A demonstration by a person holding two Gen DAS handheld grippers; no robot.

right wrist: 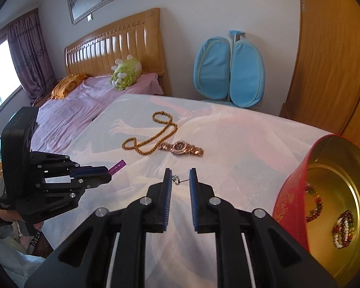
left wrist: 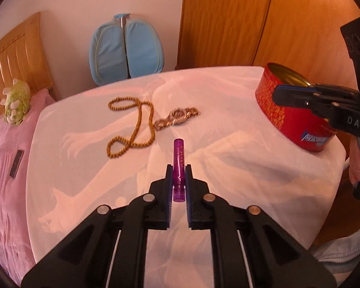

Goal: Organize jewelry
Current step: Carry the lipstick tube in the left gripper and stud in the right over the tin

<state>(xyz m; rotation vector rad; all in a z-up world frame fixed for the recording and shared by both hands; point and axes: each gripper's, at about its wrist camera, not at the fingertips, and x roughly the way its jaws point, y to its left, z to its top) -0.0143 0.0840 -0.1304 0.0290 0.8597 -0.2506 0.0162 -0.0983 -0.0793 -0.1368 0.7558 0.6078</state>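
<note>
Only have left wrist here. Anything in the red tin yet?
Observer: Yes. Two beaded bracelets lie on the gold floor of the red tin.
Operator: Right hand-held gripper carrying anything?
Observer: The right hand-held gripper has a small ring on a thin wire spanning the gap between its fingers.
Operator: Shiny blur beside the beads?
Observer: A rose-gold watch, lying flat against the bead necklace.
</note>
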